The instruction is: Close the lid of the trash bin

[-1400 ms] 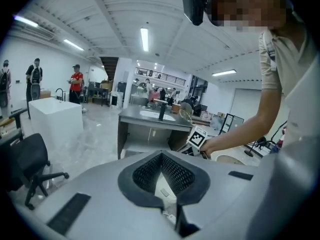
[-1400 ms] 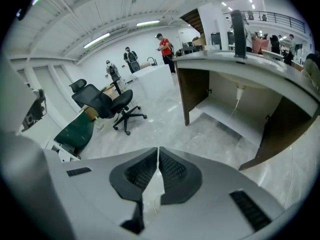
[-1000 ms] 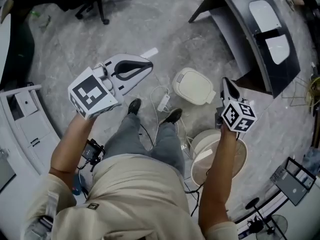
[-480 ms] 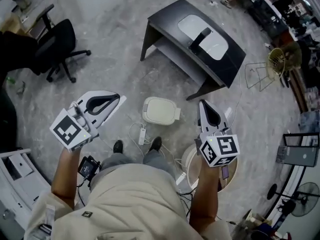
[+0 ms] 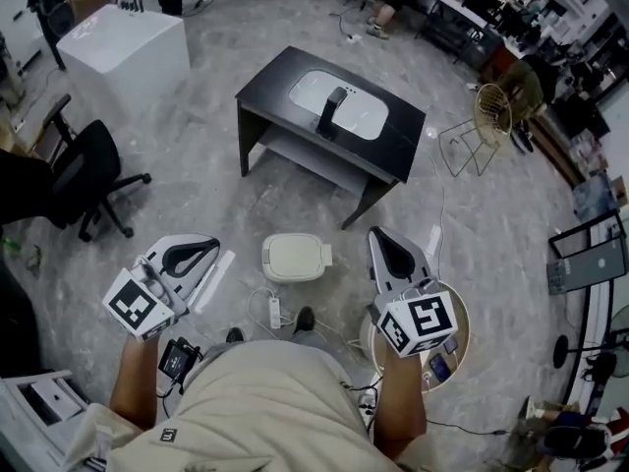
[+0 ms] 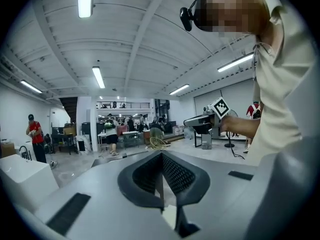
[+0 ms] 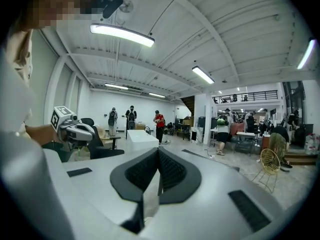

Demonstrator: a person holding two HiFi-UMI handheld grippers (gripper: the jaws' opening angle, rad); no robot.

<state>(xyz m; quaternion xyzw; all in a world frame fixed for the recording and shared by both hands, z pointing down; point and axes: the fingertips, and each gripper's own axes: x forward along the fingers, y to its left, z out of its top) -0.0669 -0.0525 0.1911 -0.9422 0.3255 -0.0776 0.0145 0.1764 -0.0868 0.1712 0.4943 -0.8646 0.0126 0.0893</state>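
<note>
Cream plastic marks the trash bin (image 5: pixel 295 258), which stands on the grey floor at the centre of the head view, just ahead of the person's shoes and below the black counter (image 5: pixel 393 141). From straight above, its lid looks to lie flat on the body, though I cannot be sure that it is fully seated.

The left tongs (image 5: pixel 201 254) and right tongs (image 5: pixel 385 244) hang high on either side of the bin, well apart from it. In each gripper view the jaws are pressed together with nothing between them (both cameras look out across the hall, not down at the bin).

I judge the closing either finished or not yet begun. If the lid sits proud, the next move calls for lowering one pair of tongs onto its top and pressing down squarely.
</note>
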